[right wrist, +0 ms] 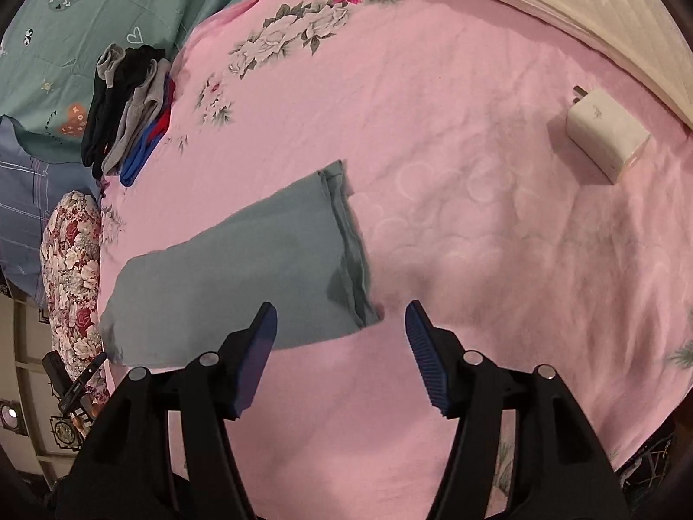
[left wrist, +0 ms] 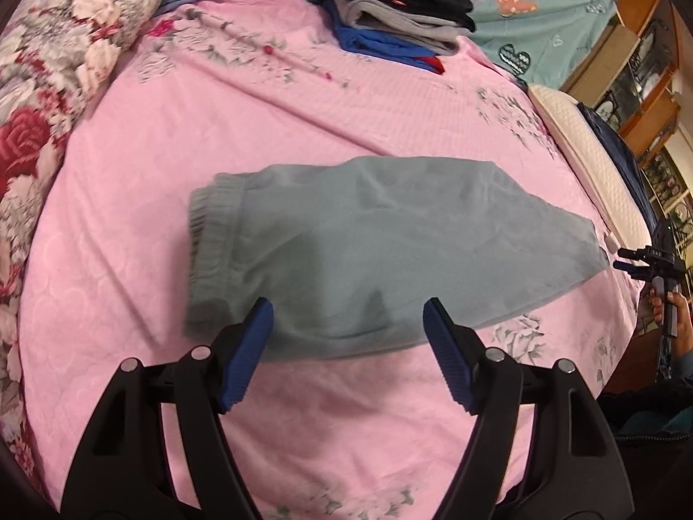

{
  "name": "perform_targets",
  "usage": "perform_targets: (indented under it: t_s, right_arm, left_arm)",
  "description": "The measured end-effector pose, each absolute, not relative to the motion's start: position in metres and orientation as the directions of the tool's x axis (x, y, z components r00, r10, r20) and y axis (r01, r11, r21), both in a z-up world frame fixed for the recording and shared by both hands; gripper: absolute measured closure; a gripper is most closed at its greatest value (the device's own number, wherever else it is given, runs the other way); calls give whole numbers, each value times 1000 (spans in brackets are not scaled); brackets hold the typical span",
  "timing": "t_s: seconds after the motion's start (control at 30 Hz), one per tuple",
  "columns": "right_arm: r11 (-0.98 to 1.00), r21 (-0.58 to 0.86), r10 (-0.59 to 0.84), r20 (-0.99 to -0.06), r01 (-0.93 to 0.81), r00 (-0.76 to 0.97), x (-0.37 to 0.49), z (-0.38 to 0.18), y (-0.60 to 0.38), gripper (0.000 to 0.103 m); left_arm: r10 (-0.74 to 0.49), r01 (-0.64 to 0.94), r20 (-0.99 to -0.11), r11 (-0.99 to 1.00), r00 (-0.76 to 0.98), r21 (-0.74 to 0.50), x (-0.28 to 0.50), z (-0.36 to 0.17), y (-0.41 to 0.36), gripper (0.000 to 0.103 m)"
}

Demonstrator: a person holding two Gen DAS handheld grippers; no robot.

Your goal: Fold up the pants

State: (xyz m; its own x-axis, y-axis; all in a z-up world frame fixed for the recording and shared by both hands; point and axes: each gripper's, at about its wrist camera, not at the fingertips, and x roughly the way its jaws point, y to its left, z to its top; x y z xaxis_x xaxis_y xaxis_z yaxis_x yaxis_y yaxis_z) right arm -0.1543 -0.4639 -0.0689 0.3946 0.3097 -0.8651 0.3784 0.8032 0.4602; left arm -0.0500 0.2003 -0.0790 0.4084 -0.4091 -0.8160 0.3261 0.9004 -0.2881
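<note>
The grey-green pants [left wrist: 368, 234] lie folded into a short bundle on the pink bed sheet [left wrist: 173, 130], with the ribbed waistband [left wrist: 208, 225] at the left end. My left gripper [left wrist: 348, 303] hovers open over the bundle's near edge, nothing pinched between its blue pads. In the right wrist view the pants [right wrist: 242, 260] stretch toward the lower left, their folded end by my right gripper [right wrist: 342, 305]. That gripper is open and its pads touch no cloth. The right gripper [left wrist: 617, 259] also shows at the far right of the left wrist view, just off the pants' right tip, held by a hand.
A stack of folded dark, grey and blue clothes [left wrist: 398, 4] sits at the back of the bed. A white plug adapter [right wrist: 606, 134] lies on the sheet to the right. A floral pillow [left wrist: 52, 65] borders the left, a teal quilt [left wrist: 541, 8] the back, a cream pillow [left wrist: 584, 143] the right.
</note>
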Motion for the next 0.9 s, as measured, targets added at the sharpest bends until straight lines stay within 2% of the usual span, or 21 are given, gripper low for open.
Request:
perform_targets:
  t_s: [0.27, 0.47, 0.63, 0.73, 0.77, 0.83, 0.87, 0.9]
  right_arm:
    - [814, 473, 337, -857, 336, 390, -134, -84, -461, 41]
    - [773, 568, 464, -810, 282, 359, -139, -86, -462, 38]
    - [722, 635, 521, -761, 277, 387, -138, -90, -471, 37]
    - [739, 624, 511, -765, 255, 391, -137, -87, -468, 38]
    - [760, 602, 493, -779, 245, 387, -138, -86, -465, 43]
    - [805, 543, 439, -816, 238, 376, -140, -85, -462, 60]
    - [811, 533, 431, -824, 243, 368, -140, -88, -462, 78]
    - [814, 525, 424, -830, 250, 362, -141, -91, -463, 85]
  left_arm:
    - [-427, 349, -822, 888, 376, -301, -49, -88, 184, 30]
    - [-417, 340, -826, 893, 380, -295, -46, -85, 180, 28]
    - [-418, 347, -824, 891, 383, -292, -42, -79, 171, 28]
    - [-416, 359, -825, 890, 382, -282, -42, -78, 165, 28]
    - [-416, 363, -825, 889, 383, -280, -43, -77, 163, 27]
    - [-419, 363, -822, 888, 387, -282, -43, -77, 163, 27]
    - [-420, 359, -820, 889, 388, -285, -43, -77, 164, 26]
    - [-421, 354, -819, 889, 389, -289, -42, -77, 165, 26]
